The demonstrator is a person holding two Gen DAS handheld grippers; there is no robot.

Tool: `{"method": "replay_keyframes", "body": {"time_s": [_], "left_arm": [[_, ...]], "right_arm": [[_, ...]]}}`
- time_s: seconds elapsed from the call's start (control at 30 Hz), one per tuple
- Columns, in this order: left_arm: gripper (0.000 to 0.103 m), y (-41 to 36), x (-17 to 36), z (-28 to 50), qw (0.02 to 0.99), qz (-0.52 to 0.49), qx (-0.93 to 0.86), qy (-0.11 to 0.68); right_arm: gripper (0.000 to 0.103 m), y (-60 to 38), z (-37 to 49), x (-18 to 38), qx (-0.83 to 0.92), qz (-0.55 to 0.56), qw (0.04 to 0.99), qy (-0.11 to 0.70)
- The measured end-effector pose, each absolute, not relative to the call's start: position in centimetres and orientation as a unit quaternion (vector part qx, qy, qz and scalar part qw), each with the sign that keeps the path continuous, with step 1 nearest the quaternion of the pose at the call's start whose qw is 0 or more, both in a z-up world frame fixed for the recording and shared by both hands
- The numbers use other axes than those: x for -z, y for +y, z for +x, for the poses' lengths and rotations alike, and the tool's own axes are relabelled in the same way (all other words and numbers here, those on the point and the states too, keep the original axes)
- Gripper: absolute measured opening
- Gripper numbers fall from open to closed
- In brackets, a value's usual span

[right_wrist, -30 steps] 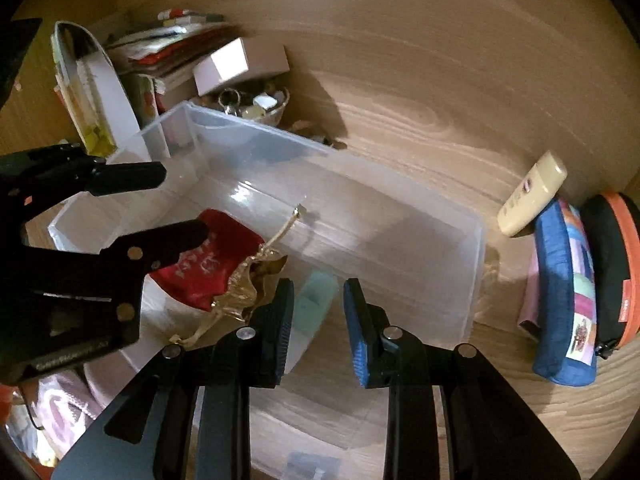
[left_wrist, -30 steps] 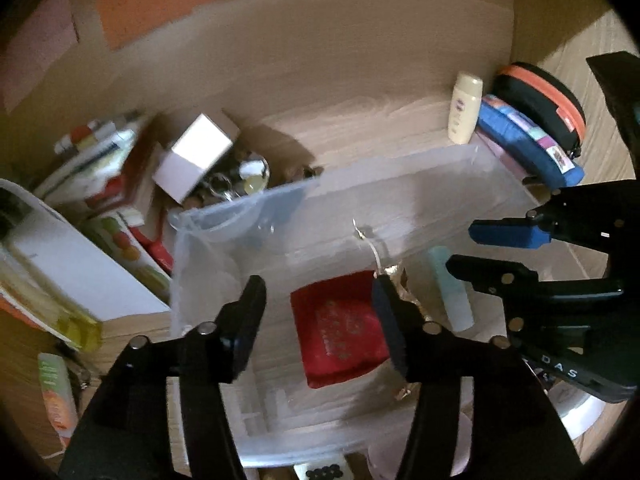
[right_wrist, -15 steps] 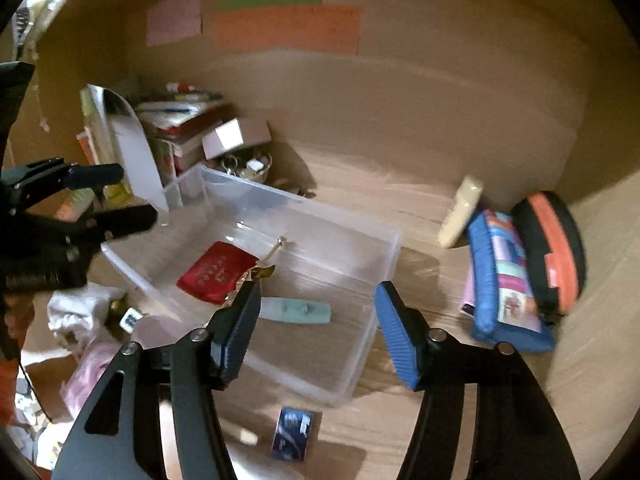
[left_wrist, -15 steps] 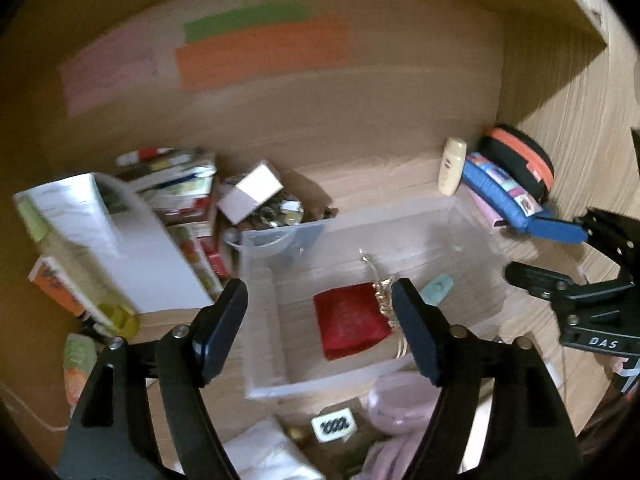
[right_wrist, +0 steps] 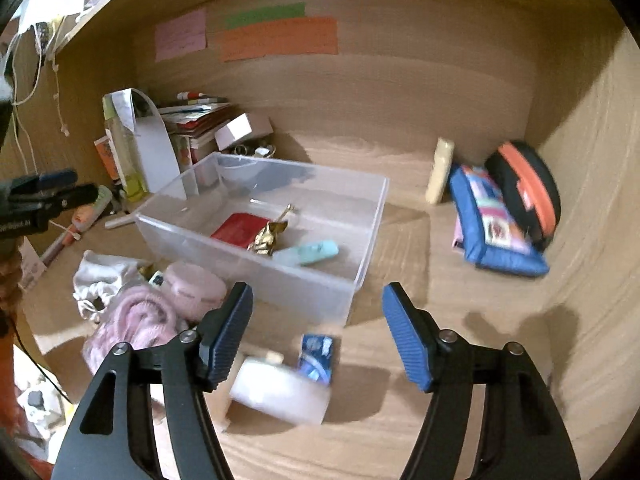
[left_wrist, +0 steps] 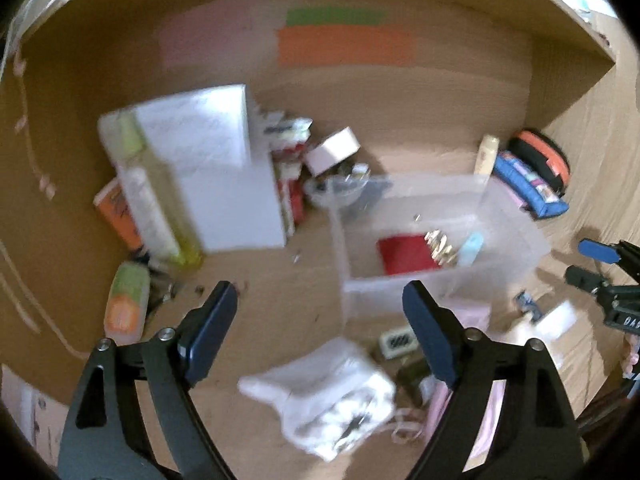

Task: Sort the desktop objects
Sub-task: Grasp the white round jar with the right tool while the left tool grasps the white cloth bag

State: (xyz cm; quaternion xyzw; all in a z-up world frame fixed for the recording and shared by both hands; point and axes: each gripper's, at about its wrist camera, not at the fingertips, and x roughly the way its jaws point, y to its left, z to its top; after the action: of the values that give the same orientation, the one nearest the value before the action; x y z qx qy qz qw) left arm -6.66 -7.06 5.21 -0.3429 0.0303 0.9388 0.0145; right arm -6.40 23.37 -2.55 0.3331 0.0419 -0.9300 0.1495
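Two tools are hovering spread and empty above the counter. Right tool (right_wrist: 316,336) is sitting nearer the small blue packet (right_wrist: 317,357) — just below its tips, long axis pointing toward the clear bin (right_wrist: 360,248). White wrapped block (right_wrist: 280,394) is crowding alongside; left tool (left_wrist: 320,332) is hanging over the white cloth (left_wrist: 328,396).

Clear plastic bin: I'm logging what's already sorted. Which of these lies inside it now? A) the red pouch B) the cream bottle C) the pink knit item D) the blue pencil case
A: the red pouch lies on the floor of the clear plastic bin, beside a gold trinket and a mint tube.
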Motion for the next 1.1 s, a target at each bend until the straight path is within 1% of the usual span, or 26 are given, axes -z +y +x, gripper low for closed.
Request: {"method": "replay_keyframes", "body": {"time_s": [0.1, 0.27, 0.37, 0.47, 0.53, 0.6, 0.8, 0.9, 1.1], "left_arm": [[0.085, -8.2, -3.3, -5.6, 0.017, -0.370, -0.929, 0.015], [0.085, -8.6, 0.4, -4.2, 0.011, -0.415, -0.909, 0.013], [0.085, -8.6, 1.8, -3.8, 0.007, -0.430, -0.903, 0.007], [0.085, -8.3, 2.6, -3.9, 0.014, -0.439, -0.898, -0.002], [0.085, -8.0, 3.1, -4.2, 0.014, -0.445, -0.895, -0.001], [0.085, -7.9, 3.5, -4.5, 0.016, -0.452, -0.892, -0.004], [0.085, -7.7, 3.8, -5.4, 0.038, -0.466, -0.884, -0.030], [0.094, -7.4, 3.8, -5.8, 0.045, -0.467, -0.882, -0.036], [0.098, -6.5, 5.0, -6.9, 0.025, -0.478, -0.878, -0.013]], "right_arm": [[0.065, 23.7, -5.6, 3.3, 0.929, 0.338, 0.146, 0.030], [0.065, 23.5, -4.7, 4.7, 0.926, 0.349, 0.138, 0.050], [0.065, 23.8, -4.6, 5.3, 0.921, 0.358, 0.145, 0.037], [0.065, 23.8, -4.5, 5.9, 0.918, 0.366, 0.149, 0.032], [0.069, 23.7, -4.4, 6.2, 0.917, 0.367, 0.153, 0.028], [0.070, 23.6, -4.4, 6.5, 0.916, 0.369, 0.154, 0.028], [0.071, 23.7, -4.3, 7.1, 0.913, 0.375, 0.159, 0.025], [0.071, 23.9, -4.3, 7.5, 0.912, 0.379, 0.155, 0.023], [0.071, 24.6, -4.8, 8.2, 0.908, 0.391, 0.153, 0.008]]}}
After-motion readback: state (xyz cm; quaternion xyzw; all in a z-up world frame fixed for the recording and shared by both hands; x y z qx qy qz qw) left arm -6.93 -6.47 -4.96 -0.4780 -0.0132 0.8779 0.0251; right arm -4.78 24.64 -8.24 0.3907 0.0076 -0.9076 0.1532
